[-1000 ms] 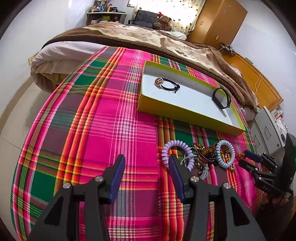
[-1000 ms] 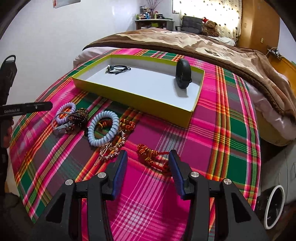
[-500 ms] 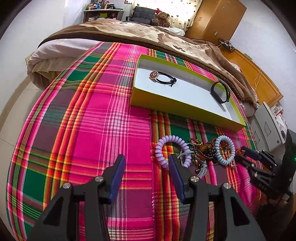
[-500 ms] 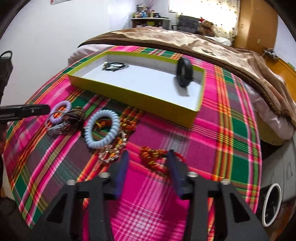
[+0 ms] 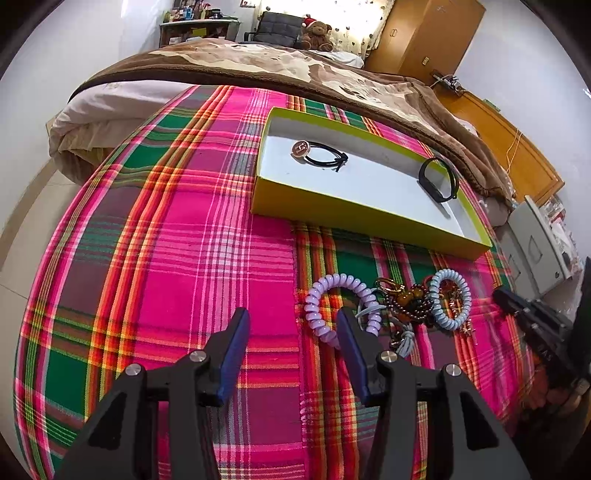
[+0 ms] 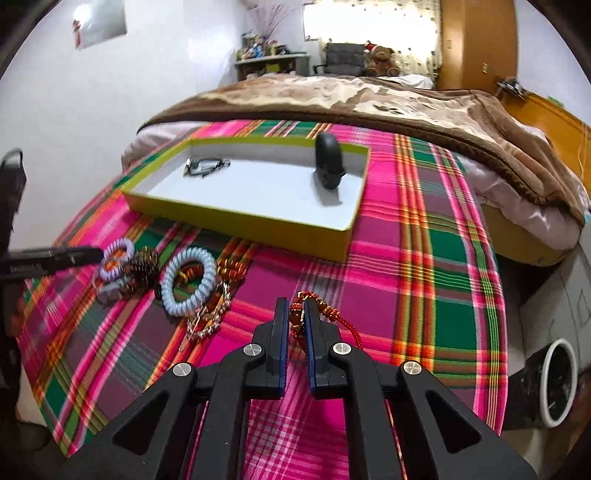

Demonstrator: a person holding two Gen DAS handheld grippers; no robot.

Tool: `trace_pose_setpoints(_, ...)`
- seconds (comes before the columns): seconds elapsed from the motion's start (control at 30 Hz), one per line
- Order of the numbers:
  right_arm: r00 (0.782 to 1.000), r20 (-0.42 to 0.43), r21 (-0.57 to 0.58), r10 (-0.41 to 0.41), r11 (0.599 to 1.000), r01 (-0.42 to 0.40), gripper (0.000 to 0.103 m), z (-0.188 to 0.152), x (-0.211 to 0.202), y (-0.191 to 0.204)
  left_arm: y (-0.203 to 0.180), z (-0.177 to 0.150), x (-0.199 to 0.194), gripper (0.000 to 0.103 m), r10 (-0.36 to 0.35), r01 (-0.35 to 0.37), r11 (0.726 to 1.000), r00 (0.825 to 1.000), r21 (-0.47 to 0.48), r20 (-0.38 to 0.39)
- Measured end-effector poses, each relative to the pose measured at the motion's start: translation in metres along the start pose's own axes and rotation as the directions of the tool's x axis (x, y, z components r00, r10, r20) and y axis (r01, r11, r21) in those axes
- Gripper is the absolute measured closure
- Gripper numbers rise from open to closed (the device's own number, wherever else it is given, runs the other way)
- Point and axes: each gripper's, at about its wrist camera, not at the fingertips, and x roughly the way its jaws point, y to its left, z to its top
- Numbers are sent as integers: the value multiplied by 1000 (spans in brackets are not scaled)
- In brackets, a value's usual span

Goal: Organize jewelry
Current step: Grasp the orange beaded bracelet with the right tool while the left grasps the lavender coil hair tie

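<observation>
Pinching the red beaded bracelet (image 6: 300, 312) above the plaid blanket (image 6: 406, 258), the right tongs (image 6: 295, 306) were clamped shut; left tongs (image 5: 291, 325) gaped empty beside the lilac coil bracelet (image 5: 341, 306).

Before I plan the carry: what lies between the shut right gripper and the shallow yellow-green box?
Only bare plaid cloth between the right gripper, holding the red beaded bracelet, and the box, in the right wrist view.

Scene bright, evenly lit; daylight enters through the curtain (image 6: 373, 22) at the far end. Shadows soft. Strong fisheye bending, dark corners. Right view slightly blurred; left view sharp.
</observation>
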Motion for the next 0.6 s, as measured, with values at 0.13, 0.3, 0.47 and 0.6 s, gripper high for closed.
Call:
trace_pose_setpoints(0.13,999,39,48,14,999,-15,95,0,-10,-7,-10,3,3,53,56,-54,996,998,72,-17)
trace_pose_setpoints(0.3,999,50,78,17,997,-21,95,-1,-12,-10,-14,11,12,53,141,-138,985,990,105,-18)
trace_pose_setpoints(0.47,998,59,88,20,996,-26,95,-1,-13,-13,-18,13,14,63,143,-138,978,989,155,-22)
trace_pose_setpoints(0.6,998,57,89,26,996,-31,95,-1,-11,-13,-19,13,14,82,124,-119,979,992,164,-20)
